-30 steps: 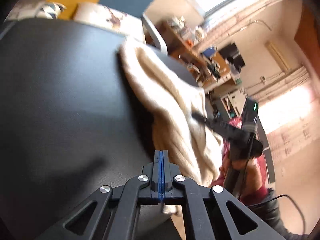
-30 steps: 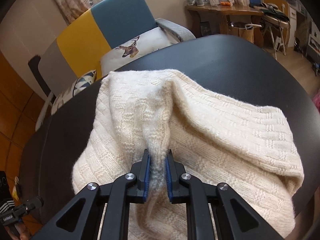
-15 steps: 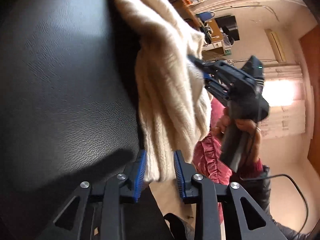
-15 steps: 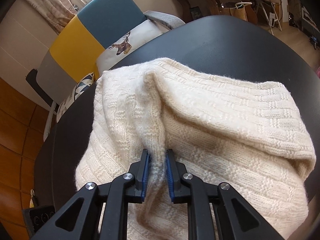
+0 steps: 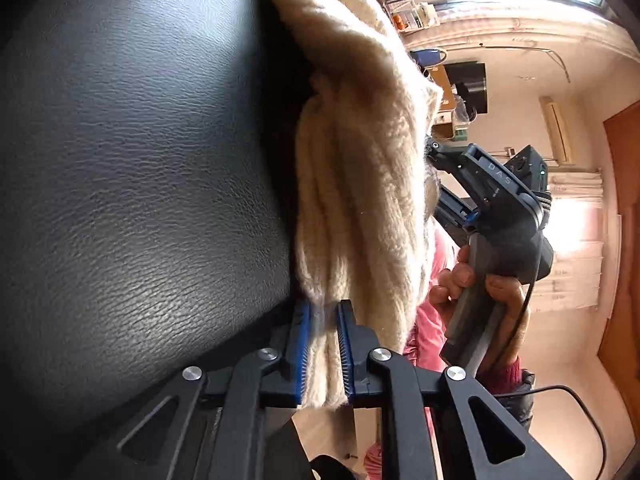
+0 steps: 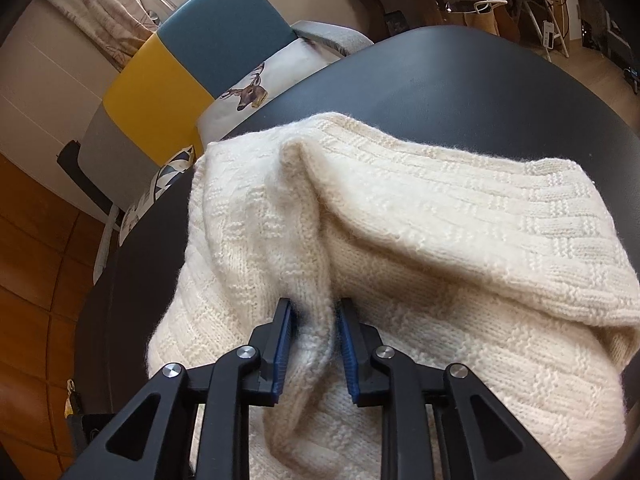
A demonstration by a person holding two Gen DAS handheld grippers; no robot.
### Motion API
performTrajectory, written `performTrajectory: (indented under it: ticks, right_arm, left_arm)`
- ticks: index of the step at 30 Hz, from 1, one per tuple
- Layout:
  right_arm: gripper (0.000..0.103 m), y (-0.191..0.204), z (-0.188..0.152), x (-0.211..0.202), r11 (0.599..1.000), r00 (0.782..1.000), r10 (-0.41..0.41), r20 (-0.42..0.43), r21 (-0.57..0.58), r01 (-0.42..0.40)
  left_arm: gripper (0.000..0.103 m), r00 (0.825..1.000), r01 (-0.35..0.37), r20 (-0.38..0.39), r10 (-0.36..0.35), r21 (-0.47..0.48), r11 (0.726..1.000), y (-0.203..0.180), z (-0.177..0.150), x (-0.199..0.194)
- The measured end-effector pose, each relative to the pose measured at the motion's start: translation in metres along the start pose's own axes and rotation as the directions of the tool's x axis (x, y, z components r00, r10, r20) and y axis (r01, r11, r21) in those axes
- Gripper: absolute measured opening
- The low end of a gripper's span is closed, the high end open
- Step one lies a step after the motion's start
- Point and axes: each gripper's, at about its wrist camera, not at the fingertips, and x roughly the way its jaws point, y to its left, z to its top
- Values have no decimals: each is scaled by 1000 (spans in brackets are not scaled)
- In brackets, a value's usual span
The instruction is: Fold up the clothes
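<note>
Since 1.0 s ago, left gripper (image 5: 322, 344) has gone from pressed together over bare table to clamping the sweater's hanging edge; right gripper (image 6: 314, 344) keeps its pinch on a raised ridge of knit. Near field: both pairs of blue pads bite into cream sweater (image 6: 420, 240), the left at the thick bunched hem off the table's rim, the right on a gathered fold near the middle. Middle field: the sweater lies heaped in 2 or more loose layers on the black table (image 6: 460, 80), part draped over the edge. Far field: a cushioned chair (image 6: 208, 44) stands behind. Judged handling: soft, bulky, stretchy knit, moderately heavy, not slippery; it sags between holds, so grips belong on hems or seams, well apart, taking all layers.
</note>
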Motion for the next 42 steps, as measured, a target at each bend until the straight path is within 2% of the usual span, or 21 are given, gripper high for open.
performTrajectory:
  ticks: [4,6,9,12,13,15,17,19,22,23,25,26,28,30,34,39,42]
  right_arm:
    - [22,9,-4,-2,997,999,-45,19,-61,47]
    - [19,18,-7,-4,989,994,-99,42,-106,103]
    - [13,37,-14,-10,968,982,-163,93,-177,177]
    - [9,50,-18,-19,969,979,-156,133,-173,177]
    - [9,51,-19,-24,975,979,-137,148,-153,160]
    - [9,48,-19,-35,986,977,-111,183,-100,130]
    - [9,40,-18,-43,990,972,-118,205,-49,131]
    - [9,31,-19,-44,992,975,-117,187,-15,122]
    - [10,20,-22,-41,994,984,-105,142,14,104]
    - [12,18,-24,-39,995,987,-99,126,19,97]
    - [12,12,-28,-36,995,990,-95,101,42,91]
    - [12,9,-30,-34,995,992,-93,89,55,89]
    - [13,3,-34,-30,993,993,-92,69,75,87]
    - [13,0,-36,-27,993,994,-98,56,78,94]
    - [13,-2,-35,-24,993,993,-104,50,69,100]
    - [13,-5,-33,-19,994,994,-99,48,56,96]
    - [14,-6,-33,-15,994,994,-96,44,54,94]
  left_arm:
    - [7,1000,-4,18,5,-2,1000,-5,2,-2]
    - [5,999,8,43,-8,-3,1000,-7,0,-9]
    - [3,988,6,156,-13,46,999,-19,3,-49]
    - [0,957,-5,288,-24,98,995,-24,5,-113]
    - [0,943,-10,332,-29,113,993,-26,5,-136]
    - [0,902,-49,431,-22,152,987,-28,1,-186]
    - [0,878,-97,479,8,160,982,-19,-2,-221]
    - [0,857,-145,514,39,167,975,-12,-2,-249]
    - [0,881,-224,456,124,172,959,6,1,-248]
    - [0,907,-214,403,123,190,958,6,1,-226]
    - [3,952,-161,288,101,193,968,-1,8,-183]
    - [10,972,-117,223,74,189,975,2,12,-162]
    - [21,994,-35,110,18,155,987,8,14,-128]
    - [26,999,17,34,-21,113,993,7,15,-102]
    - [30,998,67,-19,-66,52,996,7,20,-90]
    - [29,999,47,-27,-46,31,998,6,18,-96]
    - [25,999,35,-30,-34,14,999,9,16,-100]
